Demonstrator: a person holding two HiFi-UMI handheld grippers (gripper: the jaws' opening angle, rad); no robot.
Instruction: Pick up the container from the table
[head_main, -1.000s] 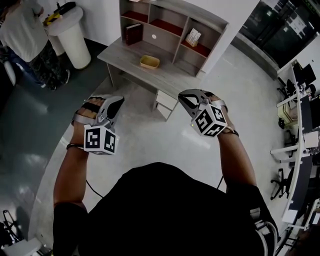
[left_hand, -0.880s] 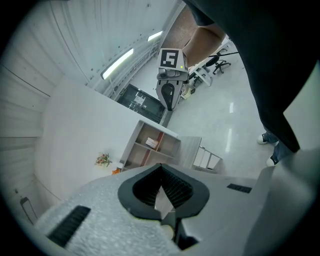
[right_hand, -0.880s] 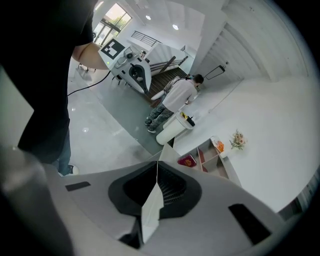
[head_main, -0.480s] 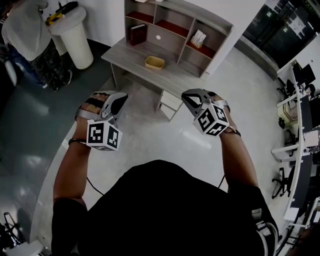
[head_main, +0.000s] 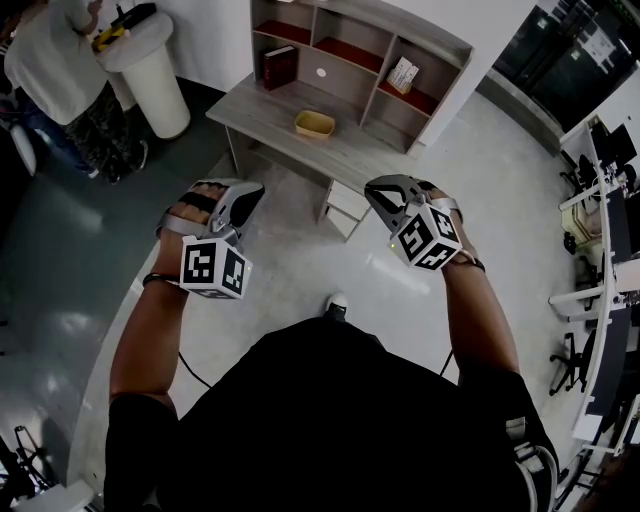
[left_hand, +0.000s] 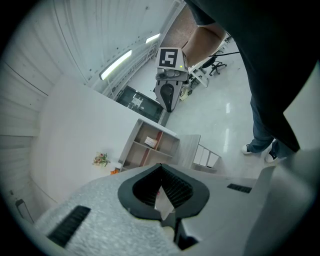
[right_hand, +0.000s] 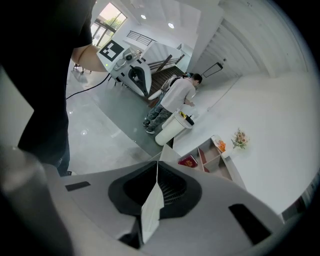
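The container is a small yellow tub on the grey desk, in front of the shelf unit, in the head view. Both grippers are held in the air well short of the desk, apart from the tub. My left gripper is shut with nothing in it, and my right gripper is shut and empty too. The left gripper view shows its jaws closed tip to tip, with the desk far beyond. In the right gripper view the jaws also meet.
A white drawer unit stands on the floor under the desk's front. A white round stand is at the far left, with another person beside it. Office desks and chairs line the right edge.
The desk and tub have drifted slightly lower and nearer in the head view. Both grippers stay shut at much the same height. A shoe now shows on the floor between the arms.
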